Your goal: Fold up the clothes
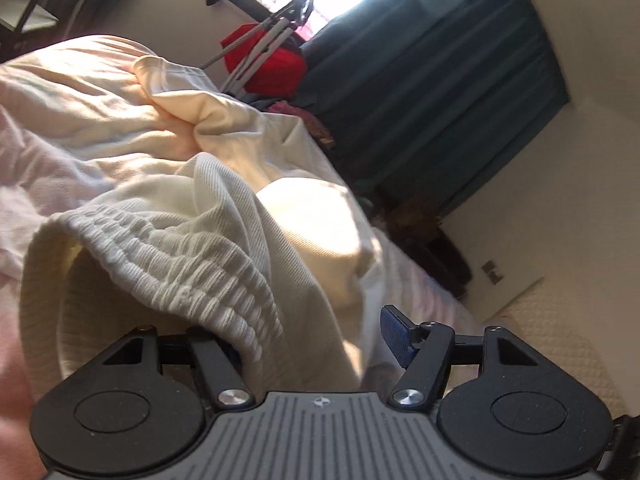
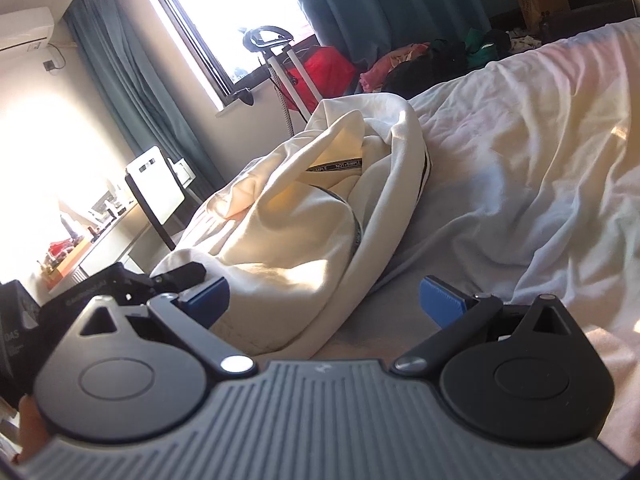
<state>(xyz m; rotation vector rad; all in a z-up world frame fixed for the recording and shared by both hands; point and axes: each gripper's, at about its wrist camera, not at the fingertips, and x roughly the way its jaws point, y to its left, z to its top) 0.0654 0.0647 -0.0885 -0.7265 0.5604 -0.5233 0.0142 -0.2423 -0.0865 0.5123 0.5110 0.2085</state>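
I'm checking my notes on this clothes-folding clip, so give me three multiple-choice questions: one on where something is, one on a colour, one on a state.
1. Where does the cream garment lie?
A. on the bed
B. on a chair
C. on the floor

2. What colour are the curtains?
A. yellow
B. teal
C. white

3. How do the right tongs stand?
A. clamped on a sleeve
B. shut, empty
C. open, empty

Key:
1 A, it rests on the bed sheet.
2 B, dark teal folds flank the window.
3 C, the blue pads stand wide apart, pressing on nothing.
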